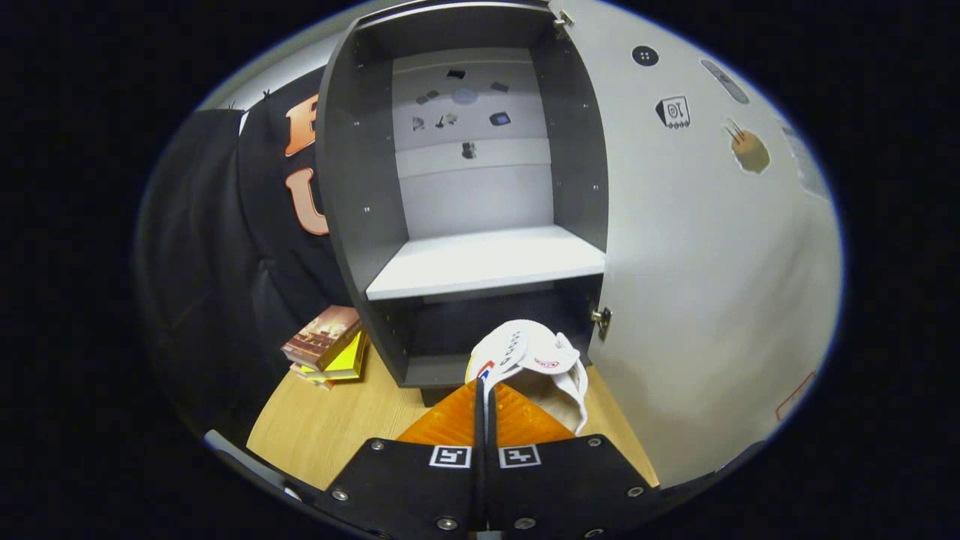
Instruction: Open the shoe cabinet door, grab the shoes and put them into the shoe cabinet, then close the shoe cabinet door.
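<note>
Gripper (484, 390) clamped on shoe (536, 360) collar, just before cabinet (360, 225) lower bay, door (712, 285) open. Likely light, soft (thin edge grip may slip).

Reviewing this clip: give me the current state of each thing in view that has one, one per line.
Cabinet door: swung open.
White shelf: bare.
Shoe: held up by its edge, just before the cabinet's lower compartment.
Gripper: jaws shut on the shoe.
Books: stacked beside the cabinet.

One shoe (529, 360), one cabinet (352, 187) — two books (326, 346).
</note>
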Tool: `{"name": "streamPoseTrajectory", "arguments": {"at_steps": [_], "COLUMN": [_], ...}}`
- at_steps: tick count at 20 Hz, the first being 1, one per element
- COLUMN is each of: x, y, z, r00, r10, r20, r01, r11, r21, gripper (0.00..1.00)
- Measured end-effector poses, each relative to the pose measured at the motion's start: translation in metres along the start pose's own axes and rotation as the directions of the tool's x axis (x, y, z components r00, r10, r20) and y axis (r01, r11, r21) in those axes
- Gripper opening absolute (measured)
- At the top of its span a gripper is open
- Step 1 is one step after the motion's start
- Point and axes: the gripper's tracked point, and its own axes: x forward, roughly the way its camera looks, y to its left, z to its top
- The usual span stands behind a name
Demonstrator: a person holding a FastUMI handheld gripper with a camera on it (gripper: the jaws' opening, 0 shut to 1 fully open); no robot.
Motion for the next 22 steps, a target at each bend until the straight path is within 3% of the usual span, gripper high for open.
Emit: {"name": "streamPoseTrajectory", "arguments": {"at_steps": [6,12,22], "x": [0.013,0.075,0.193], "y": [0.009,0.024,0.043], "z": [0.075,0.141,0.158], "r00": [0.992,0.983,0.989], "r10": [0.036,0.079,0.087], "r20": [0.117,0.165,0.122], "r01": [-0.031,-0.065,-0.069], "r11": [0.999,0.994,0.988], "r21": [-0.042,-0.085,-0.141], "gripper": [0.0,0.0,0.0]}}
